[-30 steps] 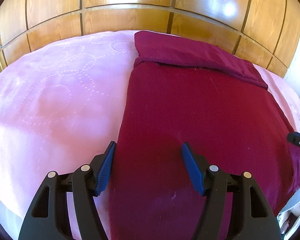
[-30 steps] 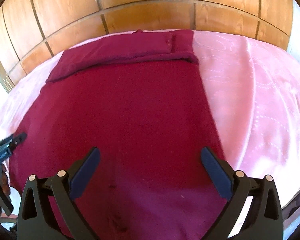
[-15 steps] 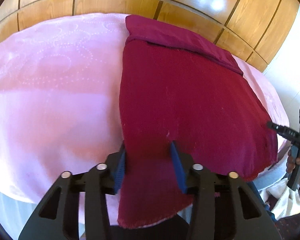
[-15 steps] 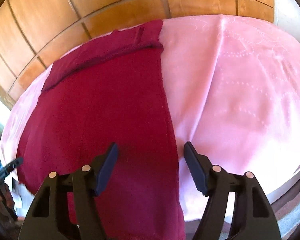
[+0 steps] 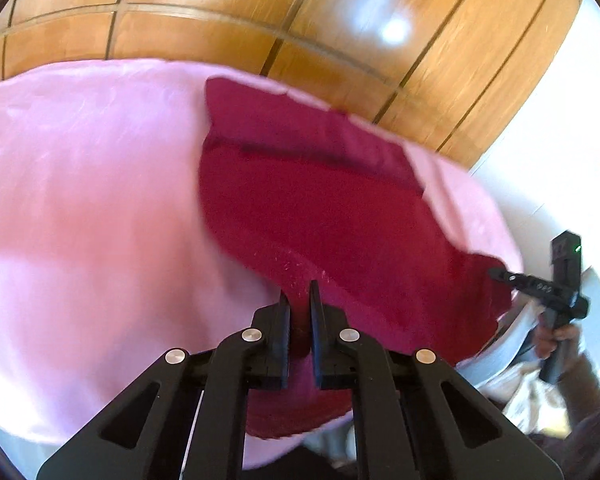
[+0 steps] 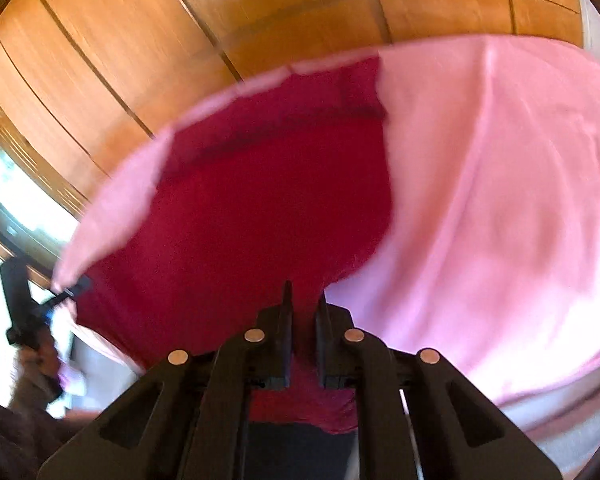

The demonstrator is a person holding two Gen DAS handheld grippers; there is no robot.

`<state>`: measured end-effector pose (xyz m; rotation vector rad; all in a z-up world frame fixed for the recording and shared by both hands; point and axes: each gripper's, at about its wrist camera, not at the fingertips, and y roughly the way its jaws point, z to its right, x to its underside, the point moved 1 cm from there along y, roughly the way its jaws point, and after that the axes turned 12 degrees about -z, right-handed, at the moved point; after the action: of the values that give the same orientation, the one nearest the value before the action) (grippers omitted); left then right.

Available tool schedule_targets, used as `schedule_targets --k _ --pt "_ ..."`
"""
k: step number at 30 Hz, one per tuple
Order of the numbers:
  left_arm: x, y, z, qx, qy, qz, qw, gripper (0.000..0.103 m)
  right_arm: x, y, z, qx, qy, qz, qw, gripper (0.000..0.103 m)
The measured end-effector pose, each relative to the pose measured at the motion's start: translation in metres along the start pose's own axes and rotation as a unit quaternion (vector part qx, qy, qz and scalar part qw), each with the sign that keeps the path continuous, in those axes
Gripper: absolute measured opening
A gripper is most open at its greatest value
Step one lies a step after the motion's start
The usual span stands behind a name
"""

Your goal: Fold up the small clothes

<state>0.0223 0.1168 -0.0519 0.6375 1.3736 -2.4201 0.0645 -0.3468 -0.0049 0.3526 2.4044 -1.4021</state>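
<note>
Left gripper (image 5: 299,300) clamped on the near-left corner of the maroon garment (image 5: 320,208); right gripper (image 6: 303,302) clamped on the near-right corner. Garment spread up-frame over the pink bed (image 5: 80,200) — folded band at the far end, long axis running away from both. Equally near; likely carrying the hem forward toward that band.

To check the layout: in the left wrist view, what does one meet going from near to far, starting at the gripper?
left gripper → red garment → pink cover → wood wall
</note>
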Motion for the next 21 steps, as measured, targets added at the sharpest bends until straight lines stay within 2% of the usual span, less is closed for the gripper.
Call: schedule_targets --k 3,6,8,9,10,11,13,14,15,18,19,21 --pt "-0.034 0.01 -0.006 0.028 -0.02 0.014 0.9993 0.007 -0.037 0.007 0.001 -0.024 0.011 0.022 0.999 0.008" --pt "-0.063 0.025 -0.02 0.025 -0.042 0.015 0.9987 0.007 -0.067 0.024 0.006 -0.022 0.026 0.027 0.999 0.008" --pt "-0.085 0.04 -0.035 0.031 -0.08 0.008 0.9963 0.007 -0.085 0.037 0.011 -0.016 0.034 0.026 0.999 0.008" --pt "-0.094 0.045 -0.043 0.031 -0.096 0.006 0.9949 0.01 -0.094 0.042 0.012 -0.009 0.036 0.026 0.999 0.009" --pt "-0.104 0.051 -0.051 0.019 -0.114 0.006 0.9933 0.023 -0.103 0.049 0.018 -0.009 0.038 0.02 0.999 0.01" --pt "-0.111 0.052 -0.058 0.009 -0.125 0.008 0.992 0.044 -0.109 0.053 0.022 -0.005 0.042 0.018 0.999 0.013" --pt "-0.121 0.049 -0.071 0.006 -0.153 0.033 0.9876 0.061 -0.112 0.06 0.033 -0.012 0.062 0.016 0.998 0.04" --pt "-0.122 0.047 -0.077 0.007 -0.164 0.04 0.9856 0.061 -0.112 0.059 0.037 -0.015 0.072 0.019 0.997 0.06" --pt "-0.123 0.046 -0.083 0.006 -0.172 0.042 0.9842 0.061 -0.11 0.057 0.04 -0.014 0.08 0.027 0.996 0.07" --pt "-0.111 0.042 -0.094 0.001 -0.175 0.041 0.9837 0.061 -0.099 0.049 0.053 -0.018 0.097 0.039 0.994 0.083" --pt "-0.103 0.041 -0.096 0.007 -0.17 0.037 0.9846 0.061 -0.093 0.048 0.057 -0.015 0.109 0.041 0.993 0.084" --pt "-0.085 0.042 -0.099 0.031 -0.163 0.033 0.9857 0.068 -0.08 0.042 0.064 -0.008 0.117 0.04 0.992 0.088"
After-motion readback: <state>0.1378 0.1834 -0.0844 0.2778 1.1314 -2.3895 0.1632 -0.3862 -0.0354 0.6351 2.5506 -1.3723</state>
